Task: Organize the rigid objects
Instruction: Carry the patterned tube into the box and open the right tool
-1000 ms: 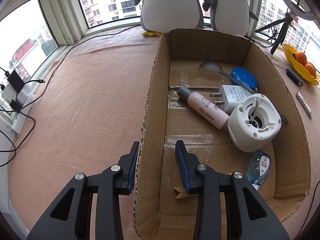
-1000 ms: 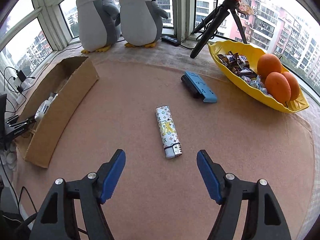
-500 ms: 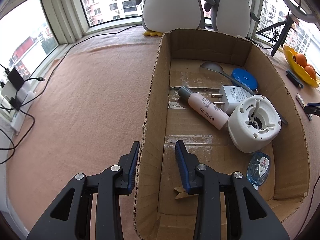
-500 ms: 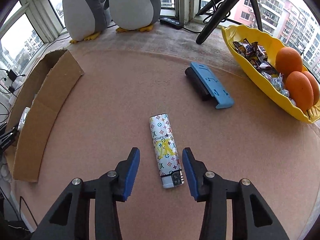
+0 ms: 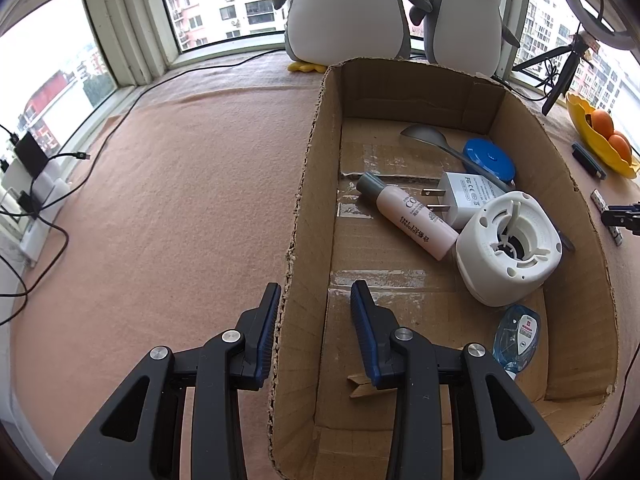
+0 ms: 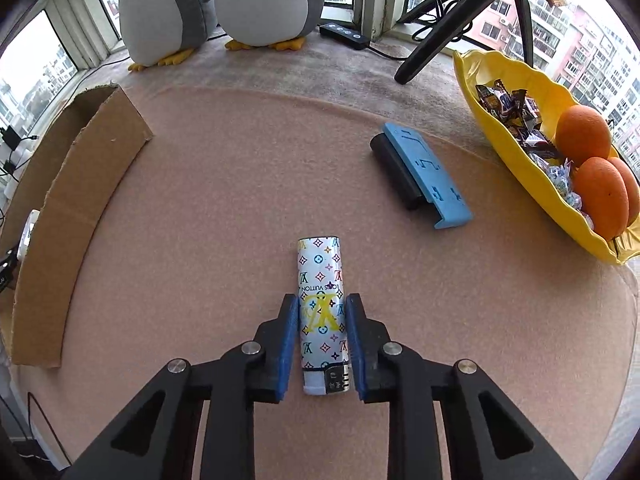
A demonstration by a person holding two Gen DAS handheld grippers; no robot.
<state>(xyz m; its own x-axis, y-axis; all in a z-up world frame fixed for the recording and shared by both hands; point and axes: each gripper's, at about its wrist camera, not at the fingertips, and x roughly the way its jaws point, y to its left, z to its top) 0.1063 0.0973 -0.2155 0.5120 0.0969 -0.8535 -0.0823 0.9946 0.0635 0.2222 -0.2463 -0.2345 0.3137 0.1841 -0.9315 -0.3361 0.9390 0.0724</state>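
Item: patterned lighter (image 6: 322, 312), lying flat on my pink felt mat (image 6: 240, 184), between the right gripper (image 6: 322, 320) pads; jaws closing, pads at its sides. My left gripper (image 5: 316, 320) clamps the cardboard box (image 5: 308, 200) wall. Blue holder (image 6: 424, 176) nearby

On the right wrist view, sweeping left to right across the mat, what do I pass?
Cardboard box → patterned lighter, between the closing right gripper pads → blue-and-black clip → yellow fruit bowl with oranges.
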